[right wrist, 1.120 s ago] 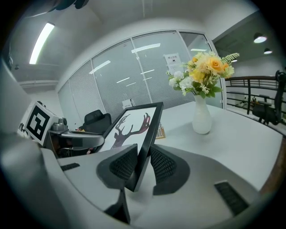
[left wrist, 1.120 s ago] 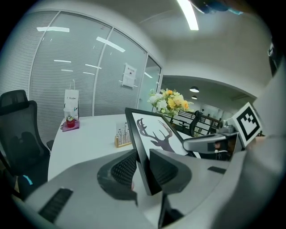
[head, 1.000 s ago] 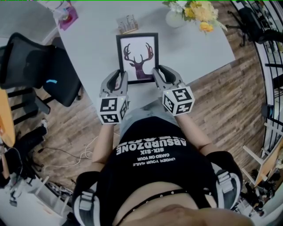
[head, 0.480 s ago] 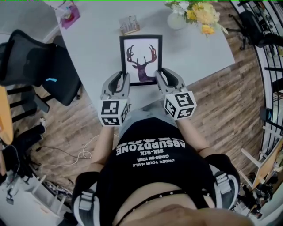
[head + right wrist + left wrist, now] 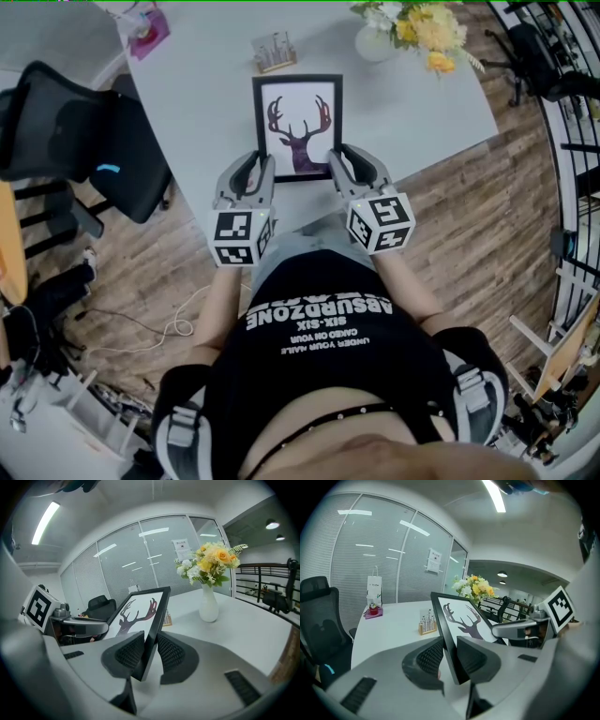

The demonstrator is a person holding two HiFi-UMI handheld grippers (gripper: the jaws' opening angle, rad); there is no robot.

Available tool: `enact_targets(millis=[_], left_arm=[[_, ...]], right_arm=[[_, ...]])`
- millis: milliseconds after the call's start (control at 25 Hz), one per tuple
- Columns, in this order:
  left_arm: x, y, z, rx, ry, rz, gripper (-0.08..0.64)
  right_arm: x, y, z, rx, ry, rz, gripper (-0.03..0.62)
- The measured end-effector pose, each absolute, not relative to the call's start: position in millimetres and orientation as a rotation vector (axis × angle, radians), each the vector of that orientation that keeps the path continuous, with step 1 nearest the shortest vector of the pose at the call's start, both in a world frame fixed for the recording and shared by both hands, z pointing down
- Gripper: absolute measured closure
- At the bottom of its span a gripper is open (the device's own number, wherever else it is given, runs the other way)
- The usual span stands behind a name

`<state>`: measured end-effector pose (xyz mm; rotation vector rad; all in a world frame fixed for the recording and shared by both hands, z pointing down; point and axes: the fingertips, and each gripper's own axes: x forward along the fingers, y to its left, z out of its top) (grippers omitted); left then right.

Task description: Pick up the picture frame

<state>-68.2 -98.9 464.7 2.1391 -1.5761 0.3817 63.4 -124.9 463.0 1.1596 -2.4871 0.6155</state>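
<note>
The picture frame point(image 5: 297, 127), black with a dark deer head on white paper, is held between the two grippers over the near part of the grey table point(image 5: 206, 112). The left gripper point(image 5: 255, 164) is at the frame's lower left corner, and its own view shows the black edge standing between the two ribbed pads, with the jaws clamped on it. The right gripper point(image 5: 343, 159) is at the frame's lower right corner, and there too the jaws are closed on the edge, one pad on the front face and one on the back. In both gripper views the frame leans with its picture side upward and its near corners are clear of the table. Its far edge seems to be raised as well, but from the head view I cannot say this with certainty. Just beyond the frame's far edge a small wooden holder point(image 5: 272, 52) stands on the table. Beyond the frame's far right corner is a white vase point(image 5: 373, 42) with yellow and white flowers point(image 5: 417, 23). Well beyond the frame's far left corner, near the table's end, lies a pink object point(image 5: 145, 33). To the left of the frame, off the table, is a black office chair point(image 5: 66, 141).
</note>
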Motion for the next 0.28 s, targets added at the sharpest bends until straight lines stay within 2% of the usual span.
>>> enact_targets(millis=[280], left_arm=[[-66.3,-99.7,466.4,2.132,-1.572,0.396,0.46]], right_arm=[[63.6,-125.8,467.4,1.155,-2.469,0.594,0.491]])
